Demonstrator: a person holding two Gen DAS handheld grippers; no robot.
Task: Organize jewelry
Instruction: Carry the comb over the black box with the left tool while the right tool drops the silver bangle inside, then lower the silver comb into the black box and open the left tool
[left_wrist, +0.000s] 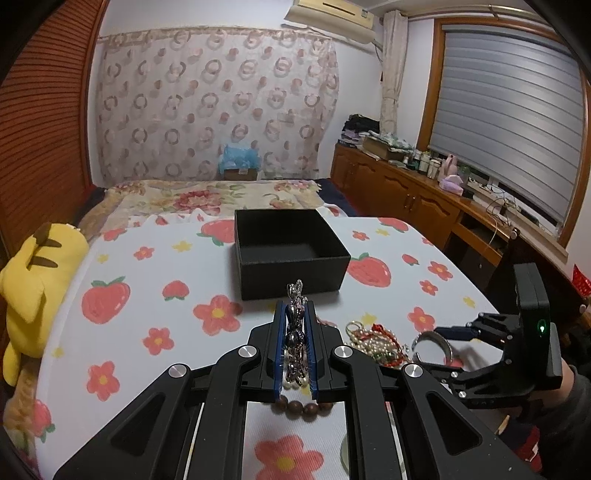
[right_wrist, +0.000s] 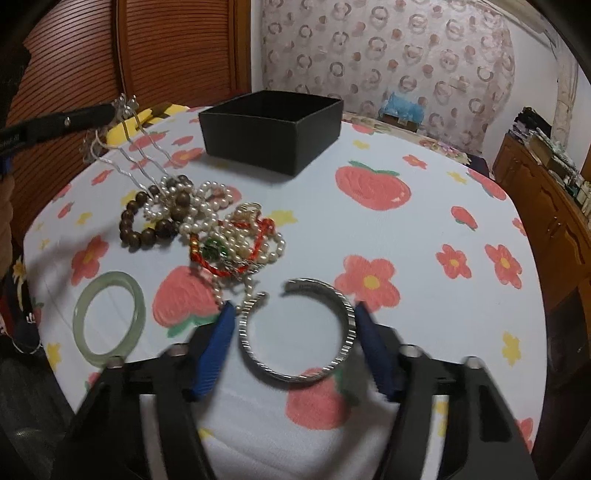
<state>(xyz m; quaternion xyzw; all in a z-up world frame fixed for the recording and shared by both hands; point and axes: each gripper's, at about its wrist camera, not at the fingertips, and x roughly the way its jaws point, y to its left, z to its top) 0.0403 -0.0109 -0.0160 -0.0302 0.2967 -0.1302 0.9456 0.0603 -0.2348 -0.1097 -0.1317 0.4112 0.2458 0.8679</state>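
An open black box (left_wrist: 288, 251) stands on the strawberry-print table; it also shows in the right wrist view (right_wrist: 271, 129). My left gripper (left_wrist: 295, 306) is shut on a silver hairpin ornament (left_wrist: 295, 332), held above the table in front of the box; its prongs (right_wrist: 133, 155) hang down in the right wrist view. My right gripper (right_wrist: 293, 314) is open, its blue fingers (right_wrist: 218, 343) on either side of a silver cuff bracelet (right_wrist: 299, 332) lying on the table. A heap of pearl strands and red cord (right_wrist: 229, 236), a brown wooden bead bracelet (right_wrist: 155, 218) and a pale green jade bangle (right_wrist: 109, 323) lie to its left.
A yellow plush toy (left_wrist: 37, 288) sits at the table's left edge. A bed with a floral cover (left_wrist: 207, 195) lies behind the table. Wooden cabinets (left_wrist: 424, 199) with bottles run under the window on the right. A brown slatted wall (right_wrist: 147, 48) is on the left.
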